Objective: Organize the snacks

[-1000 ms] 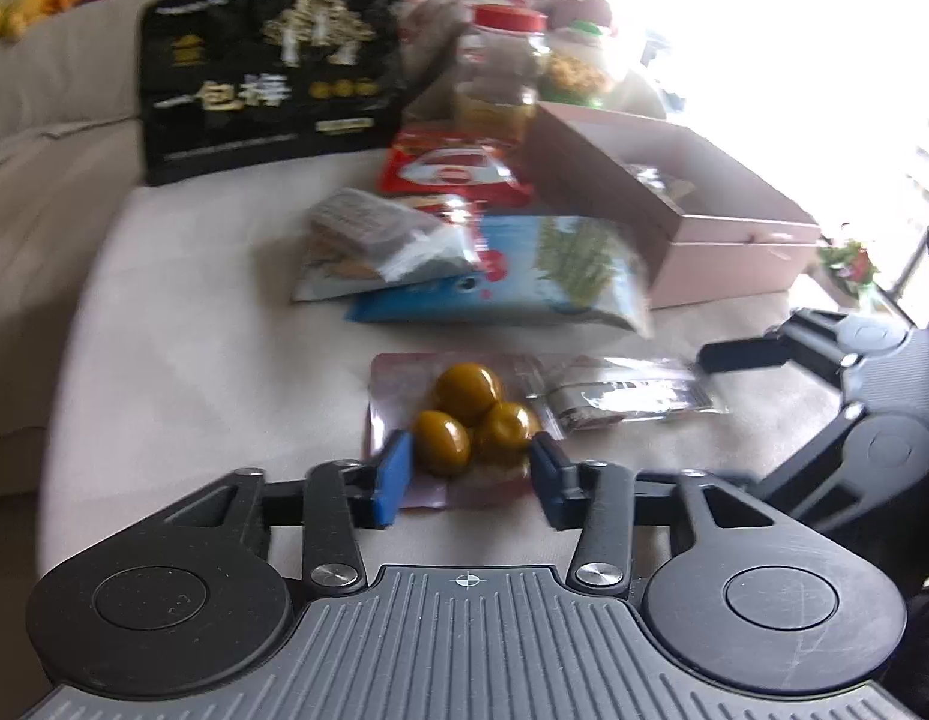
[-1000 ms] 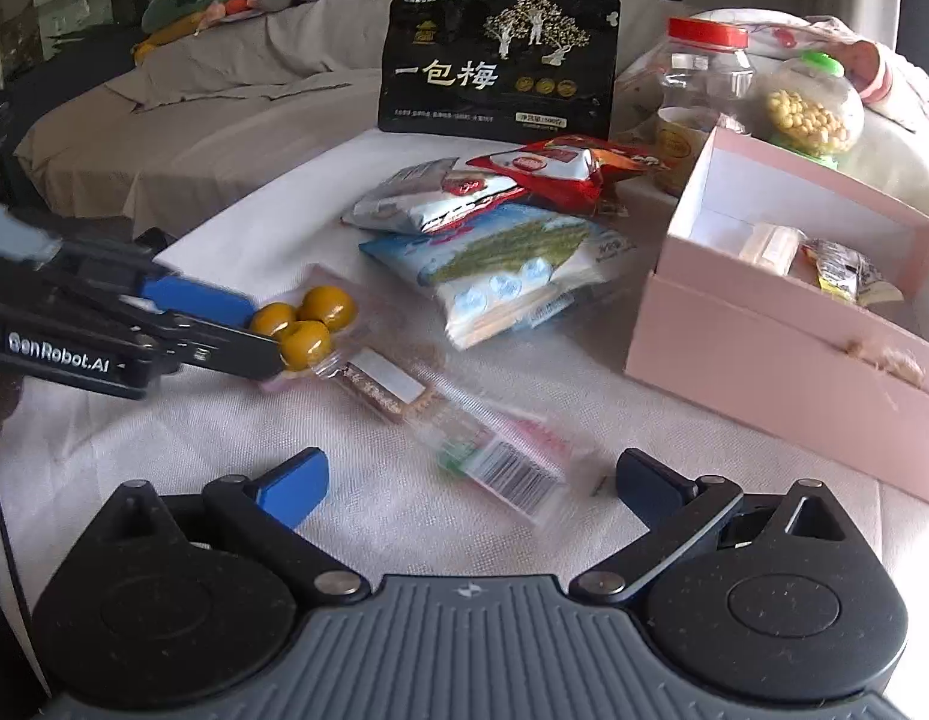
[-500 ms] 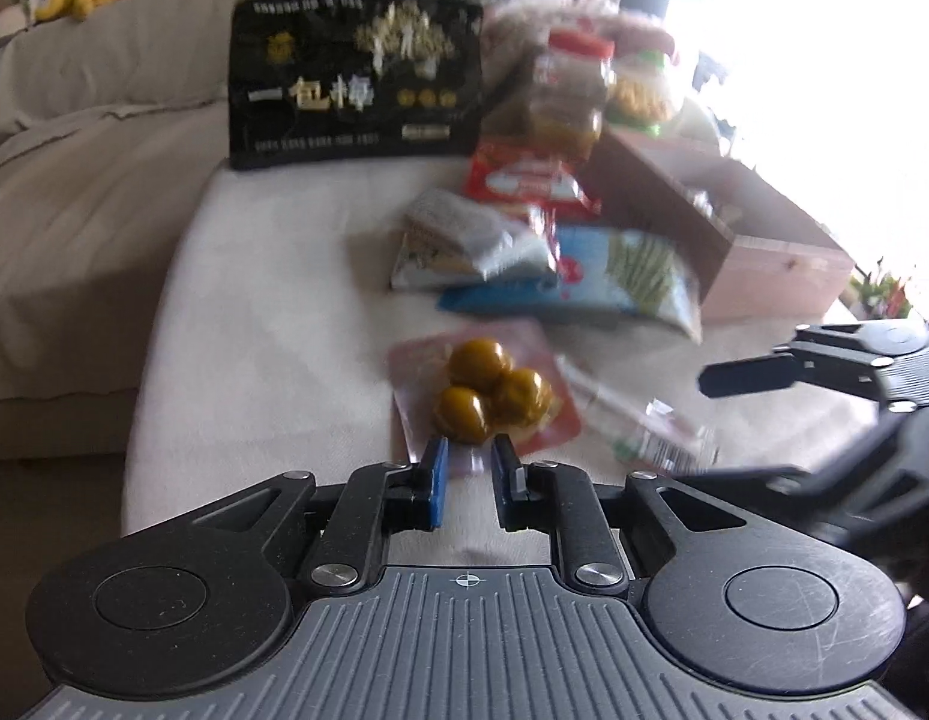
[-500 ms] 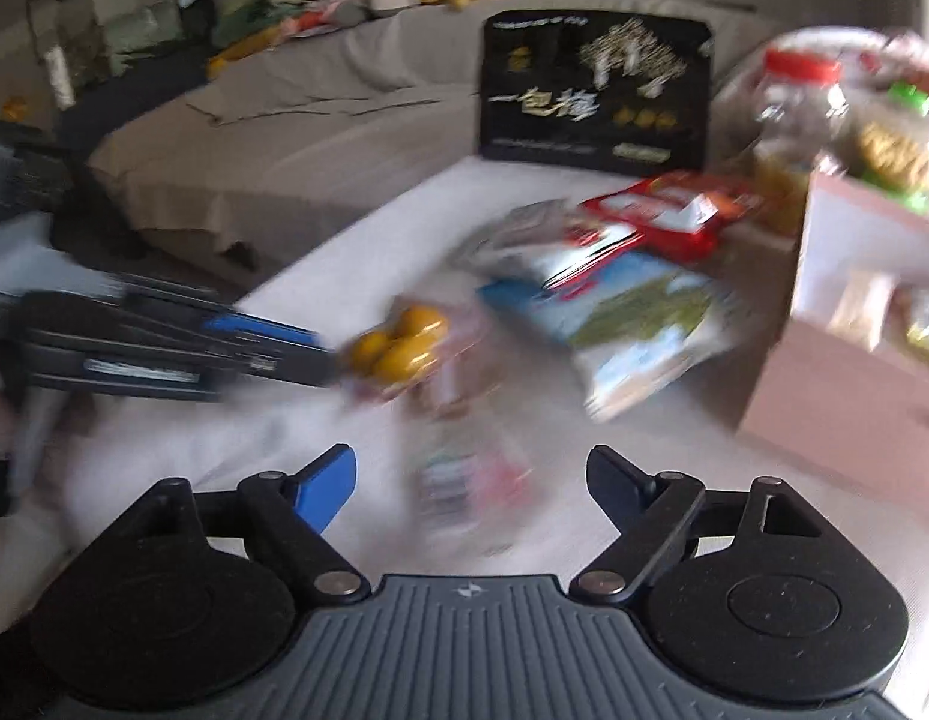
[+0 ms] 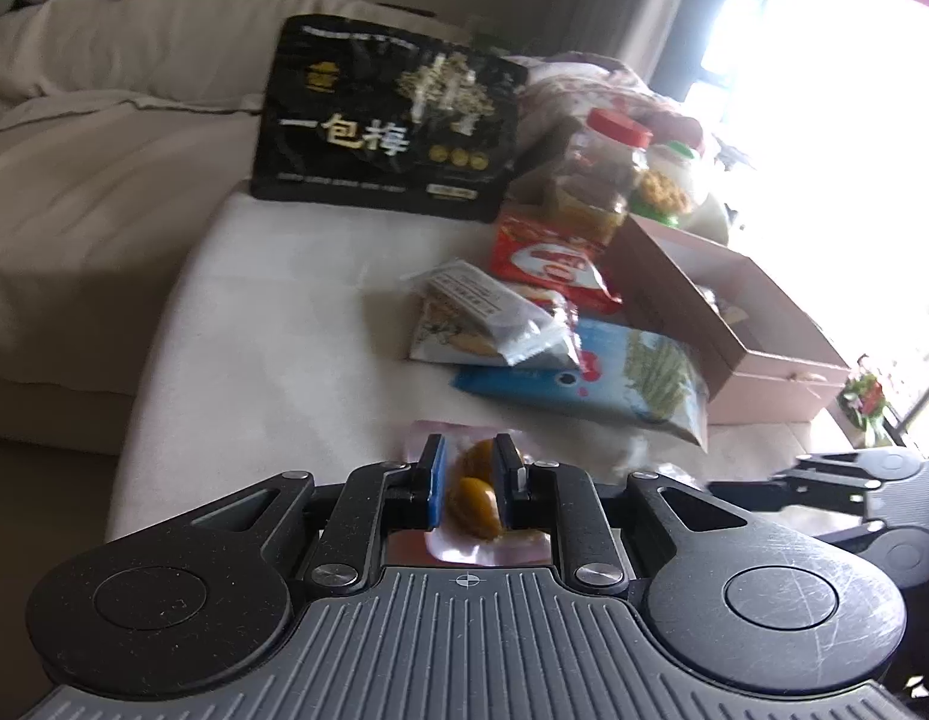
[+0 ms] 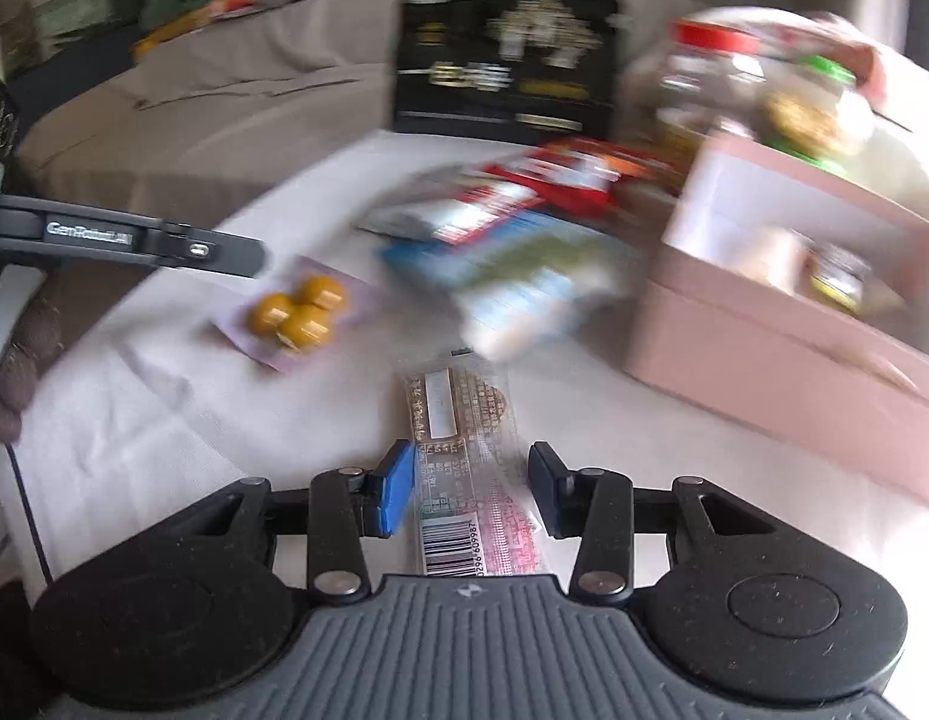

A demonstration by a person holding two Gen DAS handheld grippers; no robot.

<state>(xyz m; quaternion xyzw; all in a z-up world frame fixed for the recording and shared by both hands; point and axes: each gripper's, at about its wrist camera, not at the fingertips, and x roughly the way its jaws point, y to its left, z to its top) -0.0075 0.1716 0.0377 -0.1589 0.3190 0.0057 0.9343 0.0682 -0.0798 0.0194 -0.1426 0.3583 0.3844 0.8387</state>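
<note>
Gripping a clear pouch of olive-brown balls (image 5: 473, 495), the left gripper (image 5: 469, 495) is holding its two blue-padded fingers nearly together, the pack squeezed between them just above the white tabletop (image 5: 284, 330). Beyond it in the left wrist view, three flat snack bags are lying in a row: a grey-white one (image 5: 488, 318), a blue one (image 5: 590, 381) and a red one (image 5: 548, 258). One tall black bag (image 5: 386, 120) is standing at the back, two jars (image 5: 602, 174) beside it, and one open pink box (image 5: 728, 324) is sitting to the right.

Turning to the right wrist view, much of it blurred, three balls are showing in that pouch (image 6: 299, 315), with the left gripper's dark finger (image 6: 224, 249) reaching to its edge. The right gripper (image 6: 473, 489) is standing about half open, its pads flanking one long clear snack bar packet (image 6: 464, 462) lying on the table, touching neither side. The pink box (image 6: 782, 354) is sitting to the right with several small items inside.
</note>
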